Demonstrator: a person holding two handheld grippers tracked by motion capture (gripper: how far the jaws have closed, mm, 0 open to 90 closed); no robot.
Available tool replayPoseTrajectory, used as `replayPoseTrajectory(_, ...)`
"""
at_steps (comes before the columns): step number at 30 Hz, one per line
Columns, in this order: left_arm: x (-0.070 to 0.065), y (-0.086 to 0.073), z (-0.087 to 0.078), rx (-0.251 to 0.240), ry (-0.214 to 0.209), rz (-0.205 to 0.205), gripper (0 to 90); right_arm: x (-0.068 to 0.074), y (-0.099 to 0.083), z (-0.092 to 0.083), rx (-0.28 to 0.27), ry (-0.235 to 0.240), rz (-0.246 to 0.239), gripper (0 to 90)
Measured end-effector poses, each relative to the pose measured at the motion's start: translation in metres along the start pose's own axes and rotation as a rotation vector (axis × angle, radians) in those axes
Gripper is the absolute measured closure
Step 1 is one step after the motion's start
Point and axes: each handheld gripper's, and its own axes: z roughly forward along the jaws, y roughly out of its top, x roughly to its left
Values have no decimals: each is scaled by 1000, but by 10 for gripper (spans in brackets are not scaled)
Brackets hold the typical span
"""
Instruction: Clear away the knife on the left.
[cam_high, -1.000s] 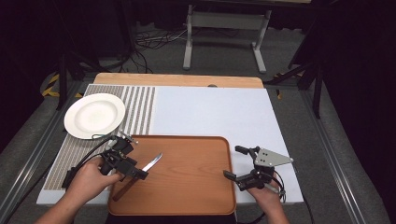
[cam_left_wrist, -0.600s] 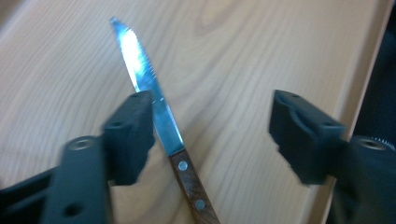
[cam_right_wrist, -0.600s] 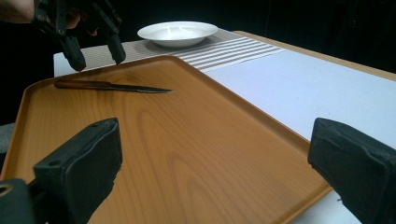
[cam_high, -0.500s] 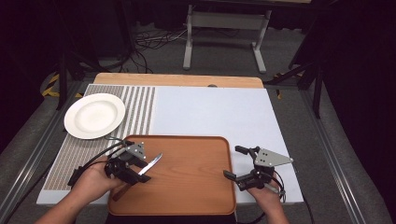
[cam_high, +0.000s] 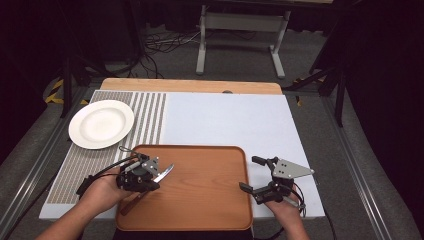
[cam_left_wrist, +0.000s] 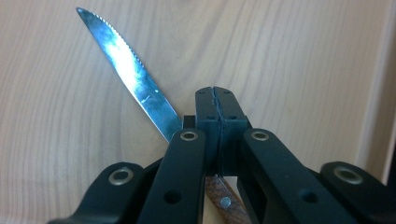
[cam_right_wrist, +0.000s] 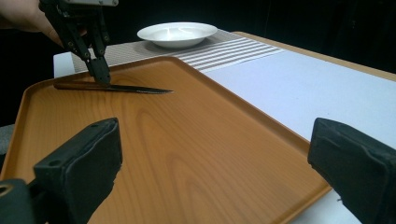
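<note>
Knife (cam_left_wrist: 135, 79) lies flat on wooden tray (cam_high: 200, 200), near tray's left edge, serrated blade pointing toward tray middle. My left gripper (cam_high: 142, 177) comes down from above; jaws have just been closing and now meet around knife where blade joins wooden handle. My right gripper (cam_high: 257, 185) rests at tray's right edge, jaws wide apart, empty. Judgement: grip sits near balance point, good. Lift straight up, keep blade level, avoid twisting wrist. White plate (cam_high: 101, 123) sits well apart on striped mat.
</note>
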Motion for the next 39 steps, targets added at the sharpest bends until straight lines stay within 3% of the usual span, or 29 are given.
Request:
replayPoseTrajectory(14,-1,4,8,81,6,42,900,0,0,0,1,-1,2,38)
replayPoseTrajectory(34,7,-2,6,103,42,-14,900,0,0,0,5,-1,0,38)
replayPoseTrajectory(35,10,-5,6,89,44,-36,900,0,0,0,5,1,0,38)
replayPoseTrajectory(39,14,-9,6,85,51,-60,900,0,0,1,5,1,-1,38)
